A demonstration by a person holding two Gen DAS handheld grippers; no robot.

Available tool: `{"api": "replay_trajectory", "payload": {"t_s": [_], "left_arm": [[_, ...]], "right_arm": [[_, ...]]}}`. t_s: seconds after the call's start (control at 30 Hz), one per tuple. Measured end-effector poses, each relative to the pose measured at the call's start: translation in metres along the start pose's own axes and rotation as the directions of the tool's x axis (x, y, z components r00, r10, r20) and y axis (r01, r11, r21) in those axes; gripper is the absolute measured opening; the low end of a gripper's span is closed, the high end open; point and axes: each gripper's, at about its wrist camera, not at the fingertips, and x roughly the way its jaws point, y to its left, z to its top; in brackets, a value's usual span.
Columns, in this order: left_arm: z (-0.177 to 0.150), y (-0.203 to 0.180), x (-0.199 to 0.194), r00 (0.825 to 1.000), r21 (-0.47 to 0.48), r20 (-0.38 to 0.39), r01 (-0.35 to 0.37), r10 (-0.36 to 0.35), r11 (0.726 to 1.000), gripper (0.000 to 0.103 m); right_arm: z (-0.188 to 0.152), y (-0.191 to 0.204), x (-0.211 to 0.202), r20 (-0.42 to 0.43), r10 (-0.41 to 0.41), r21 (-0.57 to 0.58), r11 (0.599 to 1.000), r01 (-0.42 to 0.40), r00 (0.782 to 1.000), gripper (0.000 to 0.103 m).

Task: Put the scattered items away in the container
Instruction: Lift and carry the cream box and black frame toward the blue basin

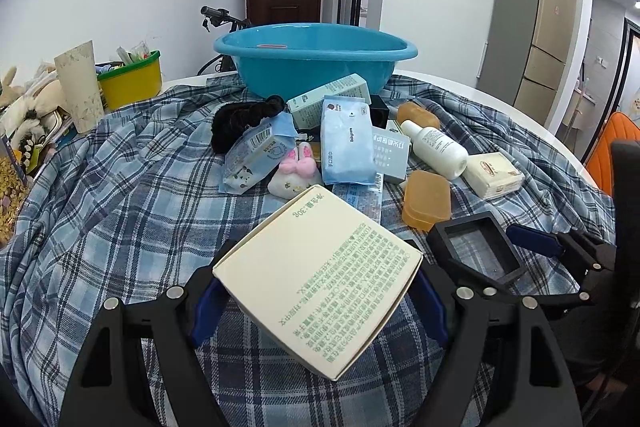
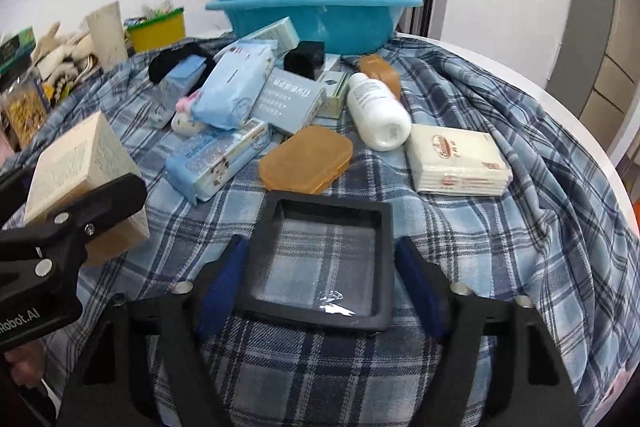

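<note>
My left gripper is shut on a cream box with green print, held above the plaid cloth; the box also shows at the left of the right wrist view. My right gripper is shut on a black square frame with a clear window, also seen in the left wrist view. The blue basin stands at the table's far side. In front of it lie a wipes pack, a white bottle, an orange case, a tissue pack and several boxes.
A yellow bin and a cream cup stand at the far left with plush toys. A plaid cloth covers the round white table. An orange chair stands right. A bicycle handlebar is behind the basin.
</note>
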Motion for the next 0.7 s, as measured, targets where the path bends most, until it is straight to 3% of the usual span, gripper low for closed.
{"api": "replay_trajectory", "payload": {"t_s": [0.23, 0.3, 0.7], "left_arm": [[-0.001, 0.002, 0.000, 1.000, -0.002, -0.002, 0.006, -0.006, 1.000, 0.081], [-0.001, 0.002, 0.000, 1.000, -0.002, -0.001, 0.008, -0.008, 1.000, 0.081], [-0.001, 0.002, 0.000, 1.000, -0.006, -0.001, -0.005, 0.005, 1.000, 0.081]], "right_arm": [[-0.002, 0.002, -0.003, -0.038, 0.086, -0.130, 0.987, -0.090, 0.996, 0.071], [-0.002, -0.002, -0.002, -0.046, 0.097, -0.107, 0.989, -0.101, 0.994, 0.071], [-0.005, -0.007, -0.007, -0.005, 0.044, -0.045, 0.998, -0.044, 0.999, 0.069]]}}
